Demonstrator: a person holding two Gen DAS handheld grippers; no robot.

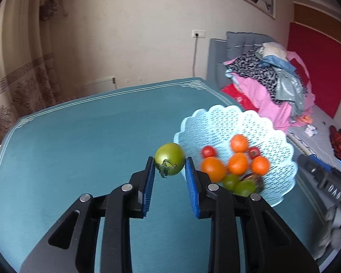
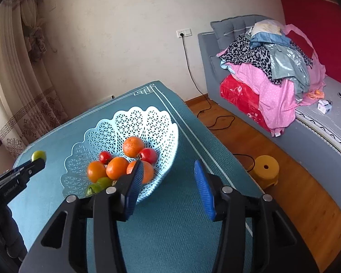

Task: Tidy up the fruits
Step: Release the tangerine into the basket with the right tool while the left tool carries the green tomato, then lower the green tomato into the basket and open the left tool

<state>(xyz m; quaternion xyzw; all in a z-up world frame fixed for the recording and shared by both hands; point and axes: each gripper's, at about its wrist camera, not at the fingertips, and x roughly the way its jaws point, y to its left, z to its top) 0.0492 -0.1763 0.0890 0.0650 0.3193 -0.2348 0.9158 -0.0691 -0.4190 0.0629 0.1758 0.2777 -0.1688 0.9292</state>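
A green tomato [image 1: 170, 157] with its stalk hangs above the teal tablecloth [image 1: 79, 147], just left of the basket. My left gripper [image 1: 169, 163] is shut on it, blue pads pressing both sides. The light blue lattice basket [image 1: 227, 120] holds several oranges [image 1: 238, 143], small red tomatoes [image 1: 208, 151] and green fruits [image 1: 244, 186]. In the right wrist view the basket [image 2: 134, 118] sits left of my right gripper [image 2: 168, 166], which stands open over the cloth with nothing between its fingers. The left gripper [image 2: 37, 162] and its tomato [image 2: 39, 155] show at the far left.
The table's right edge [image 2: 216, 159] drops to a wooden floor with a yellow stool [image 2: 267, 168] and a black cable [image 2: 218, 120]. A grey bed carries a pile of clothes [image 2: 272, 72]. Curtains [image 1: 22, 79] hang at the left.
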